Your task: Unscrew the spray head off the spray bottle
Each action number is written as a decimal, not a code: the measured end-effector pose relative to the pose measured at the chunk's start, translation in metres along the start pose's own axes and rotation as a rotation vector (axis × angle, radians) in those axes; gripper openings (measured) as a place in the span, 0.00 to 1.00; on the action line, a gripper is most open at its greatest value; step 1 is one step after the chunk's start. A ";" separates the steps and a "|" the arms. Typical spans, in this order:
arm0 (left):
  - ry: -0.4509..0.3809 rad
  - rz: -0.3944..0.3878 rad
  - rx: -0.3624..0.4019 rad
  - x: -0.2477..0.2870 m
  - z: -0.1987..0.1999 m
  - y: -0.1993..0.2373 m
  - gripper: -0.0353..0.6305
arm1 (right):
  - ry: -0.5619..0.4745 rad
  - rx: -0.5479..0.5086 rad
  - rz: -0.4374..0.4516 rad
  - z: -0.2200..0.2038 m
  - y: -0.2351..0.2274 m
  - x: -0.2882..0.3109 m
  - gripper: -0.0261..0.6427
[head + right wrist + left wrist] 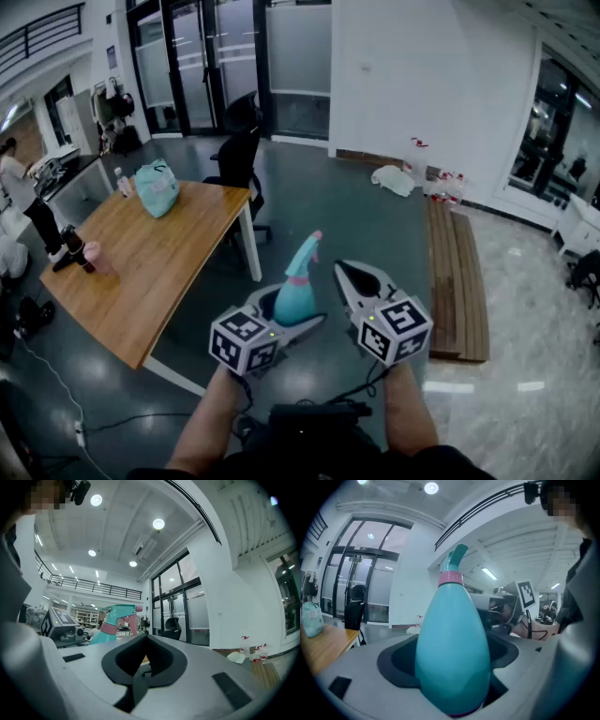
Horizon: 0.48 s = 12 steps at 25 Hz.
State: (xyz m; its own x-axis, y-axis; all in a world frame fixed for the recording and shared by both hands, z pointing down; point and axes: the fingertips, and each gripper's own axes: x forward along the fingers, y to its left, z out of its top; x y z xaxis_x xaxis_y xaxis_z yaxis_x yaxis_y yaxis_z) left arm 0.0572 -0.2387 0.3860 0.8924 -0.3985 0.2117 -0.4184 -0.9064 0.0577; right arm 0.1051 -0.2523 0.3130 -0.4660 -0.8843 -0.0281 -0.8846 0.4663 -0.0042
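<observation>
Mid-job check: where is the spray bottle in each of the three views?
Head view: spray bottle at centre, in the left gripper.
Left gripper view: fills the centre, between the jaws.
Right gripper view: left of centre, only its upper part showing.
Shared landmark: the black office chair.

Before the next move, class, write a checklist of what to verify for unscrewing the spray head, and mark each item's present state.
1. Bottle gripped by left claw: ok, shut on its body.
2. Spray head on bottle: ok, pink collar seated.
3. Right claw open for the head: not ok, shut and empty.
4. Right claw at the head: not ok, beside the bottle and apart from it.
5. How tight the collar is: cannot tell.
</observation>
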 end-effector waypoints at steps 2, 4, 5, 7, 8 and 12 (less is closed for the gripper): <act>0.009 -0.004 -0.001 -0.001 -0.003 0.001 0.67 | 0.001 0.002 -0.004 -0.001 0.000 0.001 0.05; 0.013 -0.005 -0.002 -0.001 -0.004 0.002 0.67 | -0.001 0.007 -0.003 -0.002 0.001 0.002 0.05; 0.012 -0.004 -0.003 -0.001 -0.003 0.002 0.67 | -0.003 0.009 -0.001 -0.002 0.001 0.002 0.06; 0.010 -0.003 -0.004 0.000 -0.002 0.003 0.67 | -0.005 0.013 0.003 -0.002 0.000 0.002 0.06; 0.012 -0.002 -0.005 0.000 -0.002 0.003 0.67 | -0.004 0.012 0.004 -0.002 0.000 0.002 0.06; 0.013 0.001 -0.006 0.000 -0.003 0.003 0.67 | -0.003 0.008 0.012 -0.001 0.001 0.002 0.06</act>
State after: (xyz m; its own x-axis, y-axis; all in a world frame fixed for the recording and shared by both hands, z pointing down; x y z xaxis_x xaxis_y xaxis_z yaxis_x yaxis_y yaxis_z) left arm 0.0554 -0.2416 0.3889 0.8899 -0.3973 0.2241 -0.4202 -0.9052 0.0638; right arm 0.1032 -0.2538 0.3141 -0.4767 -0.8785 -0.0308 -0.8787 0.4772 -0.0117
